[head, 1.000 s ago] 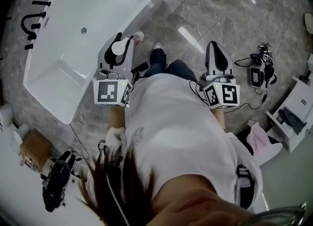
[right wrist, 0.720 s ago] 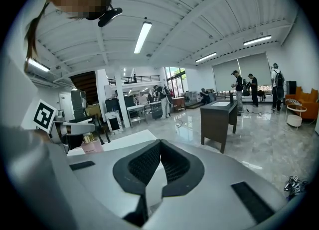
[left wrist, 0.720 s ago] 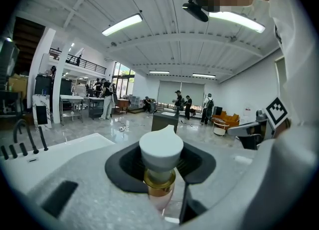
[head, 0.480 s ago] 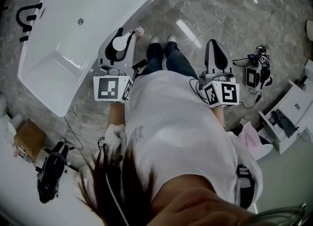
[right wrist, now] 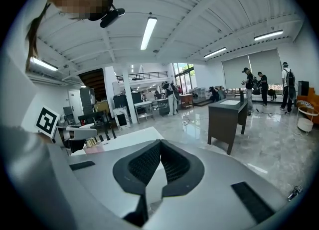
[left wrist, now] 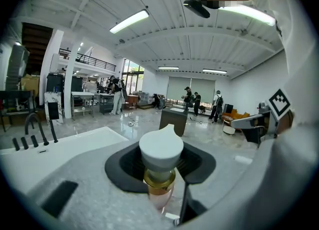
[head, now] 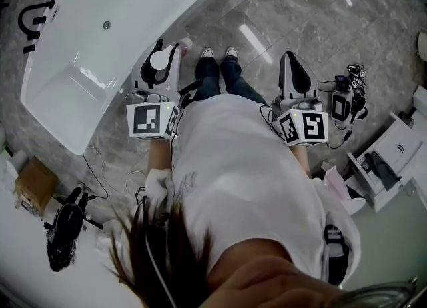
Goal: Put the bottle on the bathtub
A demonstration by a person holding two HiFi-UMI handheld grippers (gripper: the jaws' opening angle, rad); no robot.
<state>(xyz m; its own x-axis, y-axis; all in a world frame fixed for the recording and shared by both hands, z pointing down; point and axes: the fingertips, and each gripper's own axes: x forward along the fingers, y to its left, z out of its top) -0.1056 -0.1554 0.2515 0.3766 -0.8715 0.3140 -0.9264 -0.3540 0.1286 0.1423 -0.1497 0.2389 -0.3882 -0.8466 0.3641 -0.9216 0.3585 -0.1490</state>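
My left gripper [head: 162, 57] is shut on a pink bottle [left wrist: 160, 184] with a gold collar and a white cap [left wrist: 160, 148]; the cap stands between the jaws, and the pink base [head: 186, 45] pokes out past the gripper in the head view. The white bathtub [head: 50, 110] lies on the floor at upper left, its near rim just left of the left gripper. Black faucet fittings [head: 28, 17] stand at its far side. My right gripper [head: 294, 73] is held level at the right, shut and empty, jaws touching at the tips [right wrist: 158, 147].
The person's legs and white shoes [head: 219, 53] stand between the grippers on grey marble floor. Cabled equipment [head: 347, 103] lies at right, a white cabinet [head: 390, 167] further right. A cardboard box [head: 32, 183] and black gear [head: 63, 227] sit lower left. A dark vanity [right wrist: 228, 117] stands ahead.
The view has shifted so the bathtub sits further up and left. Both feet have come together in front. The grippers keep their pose, the left still holding the bottle.
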